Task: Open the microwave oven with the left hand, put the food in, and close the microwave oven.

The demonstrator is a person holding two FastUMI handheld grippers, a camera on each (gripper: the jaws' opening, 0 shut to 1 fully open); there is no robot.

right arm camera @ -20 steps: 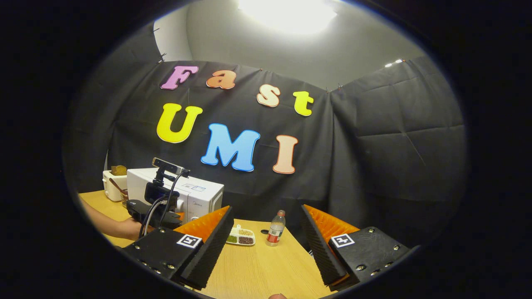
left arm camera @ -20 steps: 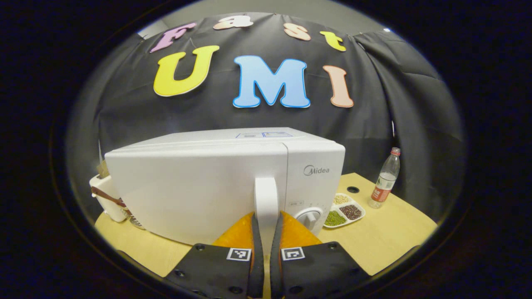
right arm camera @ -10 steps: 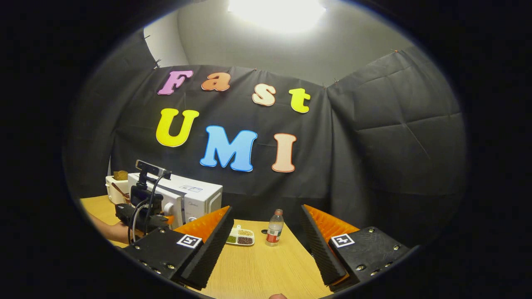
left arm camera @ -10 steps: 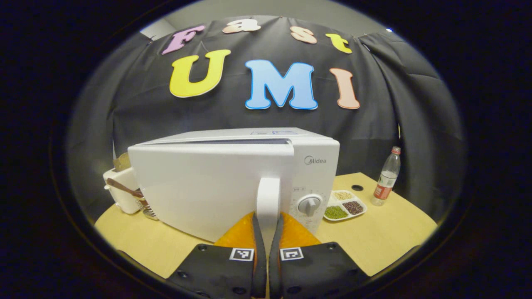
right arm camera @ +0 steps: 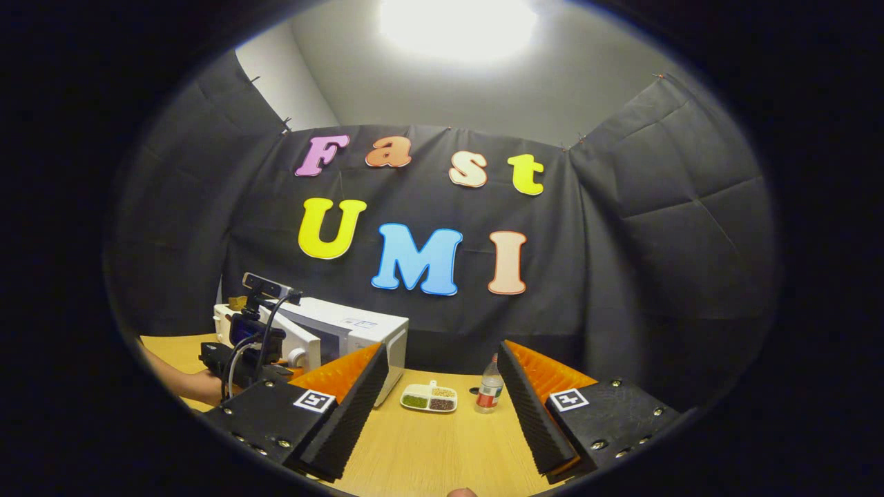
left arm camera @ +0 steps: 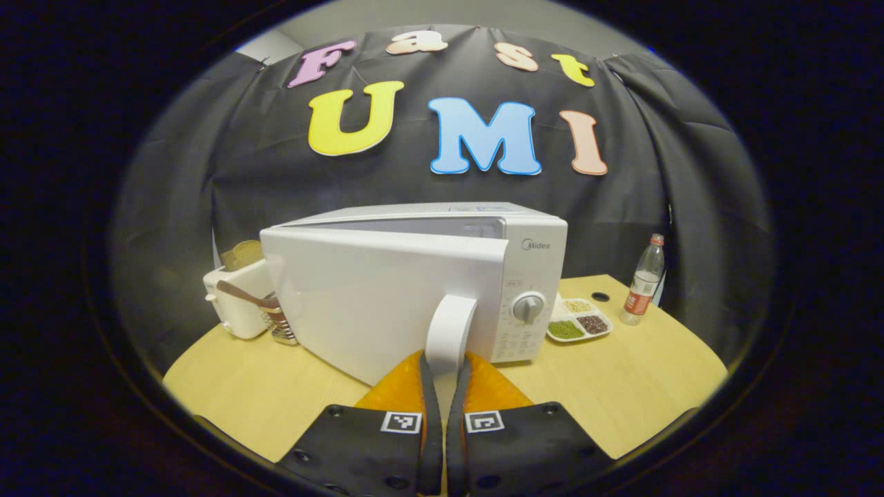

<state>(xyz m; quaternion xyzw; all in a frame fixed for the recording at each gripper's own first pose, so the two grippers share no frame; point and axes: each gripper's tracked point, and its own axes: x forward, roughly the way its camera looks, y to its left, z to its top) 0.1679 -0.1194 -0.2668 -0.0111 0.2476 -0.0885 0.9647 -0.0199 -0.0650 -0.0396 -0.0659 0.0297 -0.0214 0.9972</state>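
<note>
The left gripper view sits low and close in front of the microwave [left arm camera: 442,276], facing its partly open door [left arm camera: 373,297] and the far wall, its own fingers [left arm camera: 425,386] rising at the bottom edge. The right gripper view looks from farther back and to the right, tilted upward across the table [right arm camera: 442,442], with the microwave [right arm camera: 352,331] small at the left. Both views share the microwave, the divided tray [left arm camera: 579,326] [right arm camera: 429,399] and the bottle [left arm camera: 642,279] [right arm camera: 489,390] on the table.
</note>
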